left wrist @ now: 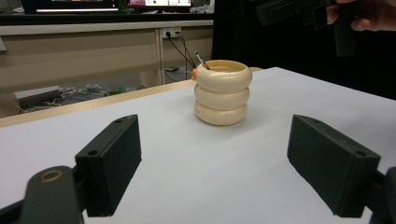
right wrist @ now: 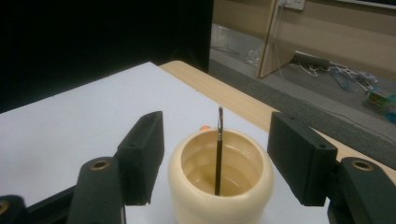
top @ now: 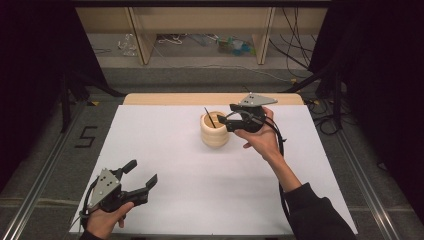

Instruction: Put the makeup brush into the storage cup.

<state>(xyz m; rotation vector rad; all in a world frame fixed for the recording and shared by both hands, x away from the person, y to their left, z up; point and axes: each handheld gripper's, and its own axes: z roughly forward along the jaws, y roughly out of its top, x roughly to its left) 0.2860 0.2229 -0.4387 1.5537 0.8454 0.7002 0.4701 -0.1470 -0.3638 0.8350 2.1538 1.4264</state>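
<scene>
High view: cream ribbed holder (top: 215, 131) stands on the white table (top: 165, 150), a thin black pen (top: 209, 117) leaning inside it. Right gripper (top: 223, 120) just beside the holder's rim, jaws apart, nothing held. Left gripper (top: 141, 174) well away from the holder, spread wide, empty.

Left gripper view: holder (left wrist: 221, 92) far ahead between wide jaws.

Right gripper view: pen (right wrist: 218, 150) upright in the holder (right wrist: 221, 186), jaws clear of both.

A grey floor (top: 200, 75) strewn with cables (top: 295, 55) runs under wooden bench legs (top: 141, 42), flanked by black curtains (top: 380, 75).
</scene>
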